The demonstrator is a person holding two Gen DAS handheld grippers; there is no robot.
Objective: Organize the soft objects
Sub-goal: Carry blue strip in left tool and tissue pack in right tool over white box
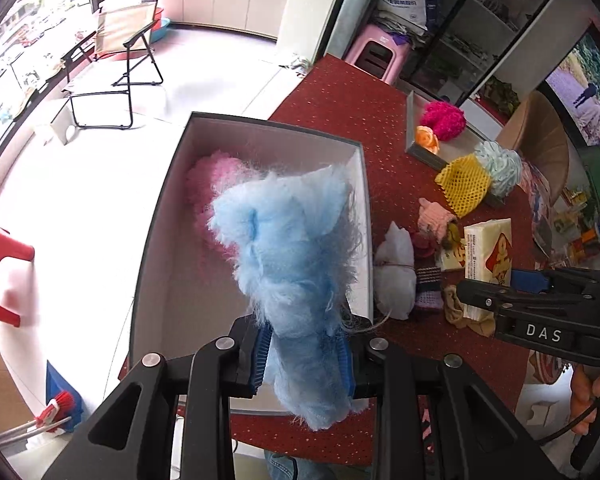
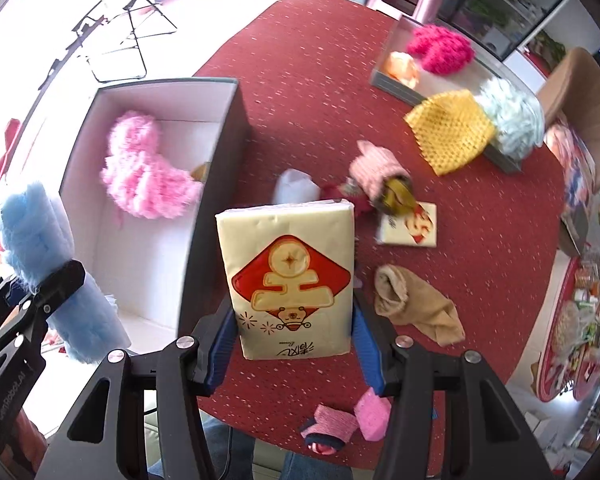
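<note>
My left gripper (image 1: 303,354) is shut on a fluffy light-blue duster (image 1: 288,248), held above the open white-lined box (image 1: 168,216). A pink fluffy piece (image 1: 206,184) lies inside that box. My right gripper (image 2: 294,344) is shut on a cream tissue pack (image 2: 290,280) with a red emblem, lifted over the red tablecloth (image 2: 308,80) just right of the box (image 2: 216,216). The left gripper (image 2: 56,284) with the blue duster (image 2: 32,232) shows at the left edge of the right wrist view. The right gripper (image 1: 500,304) reaches in from the right of the left wrist view.
On the cloth lie a second tissue pack (image 2: 410,226), a tan sock (image 2: 416,308), a white bundle (image 2: 296,188), a pink knitted piece (image 2: 376,170) and pink items (image 2: 348,426) near the front edge. A grey tray (image 2: 396,88) holds magenta, orange, yellow and pale-blue soft things. A brown chair (image 2: 580,92) stands at the right.
</note>
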